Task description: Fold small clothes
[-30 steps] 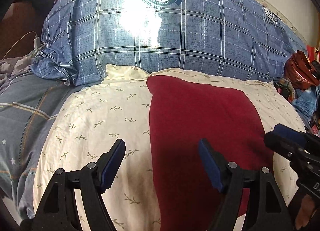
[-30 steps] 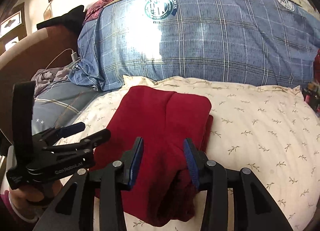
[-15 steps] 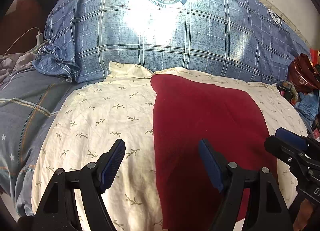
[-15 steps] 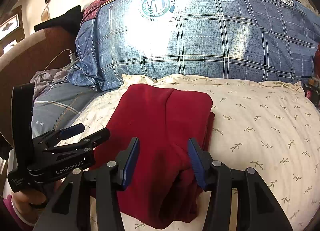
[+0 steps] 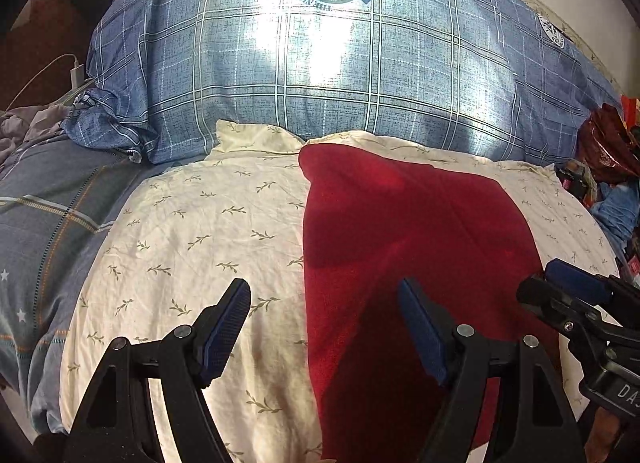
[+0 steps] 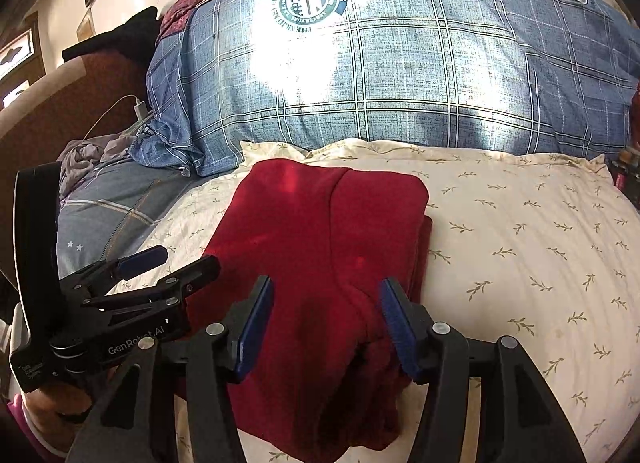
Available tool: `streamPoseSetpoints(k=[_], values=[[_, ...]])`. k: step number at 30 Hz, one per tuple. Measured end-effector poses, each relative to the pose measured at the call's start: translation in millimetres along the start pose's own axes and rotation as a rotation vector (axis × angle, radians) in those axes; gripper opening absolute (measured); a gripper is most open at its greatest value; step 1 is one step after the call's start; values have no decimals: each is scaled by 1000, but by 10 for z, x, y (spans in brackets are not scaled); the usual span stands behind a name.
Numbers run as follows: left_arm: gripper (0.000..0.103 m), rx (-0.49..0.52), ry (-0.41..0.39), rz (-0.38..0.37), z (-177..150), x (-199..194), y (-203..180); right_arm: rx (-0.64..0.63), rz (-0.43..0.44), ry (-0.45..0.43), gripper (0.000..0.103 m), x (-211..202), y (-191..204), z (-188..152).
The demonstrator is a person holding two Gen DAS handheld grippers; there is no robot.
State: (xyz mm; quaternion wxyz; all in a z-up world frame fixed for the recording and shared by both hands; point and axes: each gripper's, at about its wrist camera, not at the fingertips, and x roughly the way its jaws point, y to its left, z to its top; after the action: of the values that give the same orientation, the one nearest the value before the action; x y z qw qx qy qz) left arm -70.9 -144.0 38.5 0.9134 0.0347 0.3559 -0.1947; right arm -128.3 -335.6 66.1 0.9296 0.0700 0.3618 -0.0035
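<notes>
Cream leaf-print pillow (image 6: 520, 231) on the bed, before a blue plaid bolster (image 6: 400, 75), carries my folded red garment (image 6: 320, 247), its long axis running from my claws away toward the bolster, folded layers stacked along its right edge. My right claw (image 6: 326, 319), angled downward, has just been opening, its pads straddling the garment's near end without pressing it. My left claw (image 5: 324, 327) hovers wide open over the garment's left edge, also tilted down.
</notes>
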Motion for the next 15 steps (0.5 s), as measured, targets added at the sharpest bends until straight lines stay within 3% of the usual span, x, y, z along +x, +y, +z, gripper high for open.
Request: streamPoseSetpoints(k=[15], values=[[75,5,-9,9,-16,-14,4,3,3,3,59,15,20,5]])
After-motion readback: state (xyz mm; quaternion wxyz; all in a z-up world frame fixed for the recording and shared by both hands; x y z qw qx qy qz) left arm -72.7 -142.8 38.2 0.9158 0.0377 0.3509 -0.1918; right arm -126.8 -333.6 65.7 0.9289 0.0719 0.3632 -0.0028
